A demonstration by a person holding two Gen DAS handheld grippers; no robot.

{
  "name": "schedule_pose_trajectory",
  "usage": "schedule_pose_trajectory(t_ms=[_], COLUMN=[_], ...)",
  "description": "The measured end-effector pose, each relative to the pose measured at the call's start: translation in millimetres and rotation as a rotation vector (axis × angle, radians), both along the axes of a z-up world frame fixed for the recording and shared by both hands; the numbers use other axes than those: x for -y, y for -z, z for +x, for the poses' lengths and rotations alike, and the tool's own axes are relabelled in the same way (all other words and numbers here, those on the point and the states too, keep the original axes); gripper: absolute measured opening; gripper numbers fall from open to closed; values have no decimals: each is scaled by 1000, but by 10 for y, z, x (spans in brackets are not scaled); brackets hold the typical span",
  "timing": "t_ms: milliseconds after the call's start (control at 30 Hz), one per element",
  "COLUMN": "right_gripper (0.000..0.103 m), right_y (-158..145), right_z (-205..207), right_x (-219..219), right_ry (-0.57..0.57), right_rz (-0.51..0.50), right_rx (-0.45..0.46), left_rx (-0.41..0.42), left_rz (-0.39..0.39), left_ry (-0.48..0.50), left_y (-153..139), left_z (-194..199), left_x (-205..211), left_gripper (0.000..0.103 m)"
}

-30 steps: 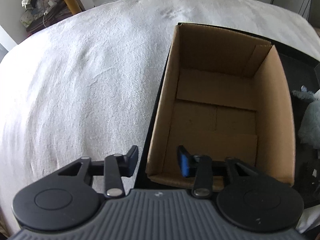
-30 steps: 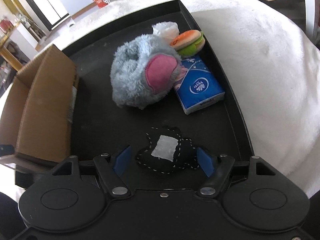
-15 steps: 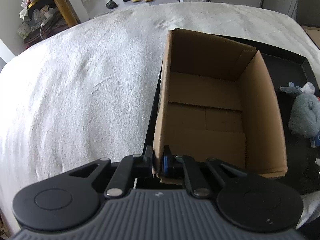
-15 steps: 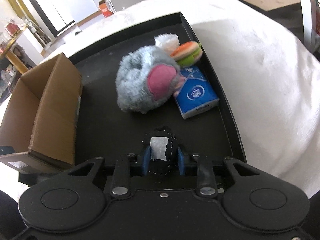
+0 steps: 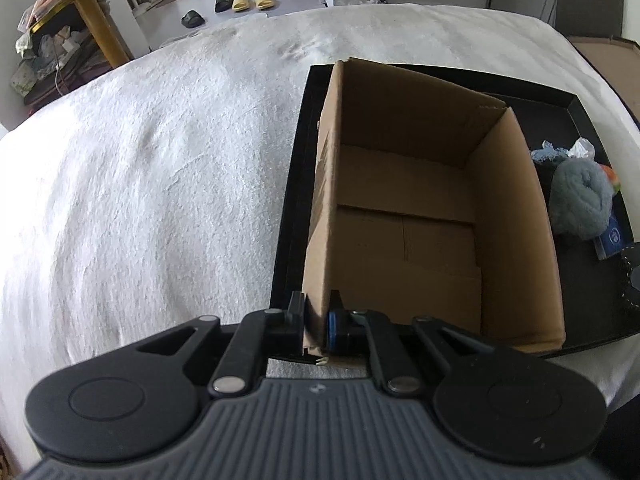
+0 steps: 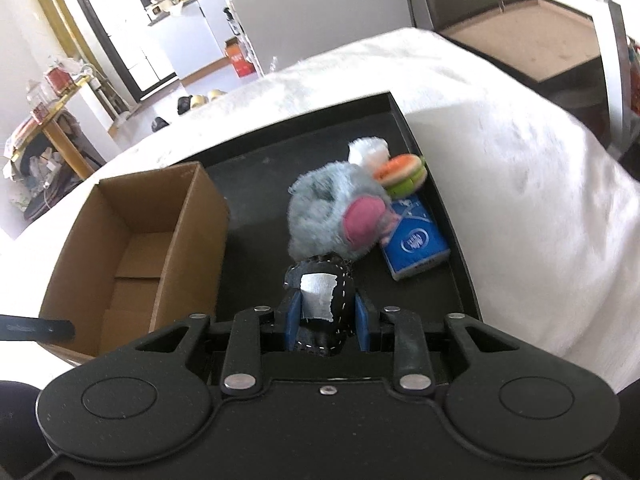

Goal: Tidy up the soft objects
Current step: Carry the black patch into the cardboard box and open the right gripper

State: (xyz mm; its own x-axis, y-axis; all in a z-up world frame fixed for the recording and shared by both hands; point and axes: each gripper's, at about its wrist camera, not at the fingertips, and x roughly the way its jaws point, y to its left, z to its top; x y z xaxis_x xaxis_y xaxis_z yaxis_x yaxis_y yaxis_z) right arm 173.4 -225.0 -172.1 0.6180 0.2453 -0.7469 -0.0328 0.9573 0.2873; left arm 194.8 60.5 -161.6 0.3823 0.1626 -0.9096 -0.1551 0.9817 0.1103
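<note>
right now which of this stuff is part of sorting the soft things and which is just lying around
Part of the job:
- cardboard box, corner clamped by left gripper
- black stitched pouch, held in right gripper
- grey plush toy
- burger toy
- tissue pack
- black tray

Just lying about:
- slippers on the floor
- cluttered side table

Left gripper [image 5: 316,320] pinching the cardboard box [image 5: 516,248]

Its jaws are clamping the box's near-left corner wall; the box is sitting at the black tray's [image 5: 288,216] left edge.
</note>
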Motion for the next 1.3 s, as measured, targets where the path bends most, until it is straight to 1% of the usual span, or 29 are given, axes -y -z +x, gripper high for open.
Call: schedule_pose_trajectory(t_ms=[133, 600, 733, 867, 1033, 1300], right_gripper=[28, 28, 28, 28, 28, 29], right_y=[-132, -427, -455, -483, -474, -435], right_z=[-17, -16, 33, 48, 87, 199], right_x=[-95, -648, -801, -973, -1192, -1479], right_ry=[-19, -122, -149, -180, -230, -288], right_rz=[-5, -15, -20, -24, -24, 16], right_rx=[26, 88, 96, 99, 93, 64], left_rx=[8, 26, 49, 89, 98, 123], left_rz=[-3, -107, -145, -178, -211, -244], left_ry=[-26, -83, -101, -122, -134, -156], left_y=[9, 83, 85, 67, 78, 90], left_z=[-22, -74, -95, -127, -108, -96], left_x=[-69, -365, -434, -503, -546, -600], left_gripper=[10, 11, 11, 11, 11, 11])
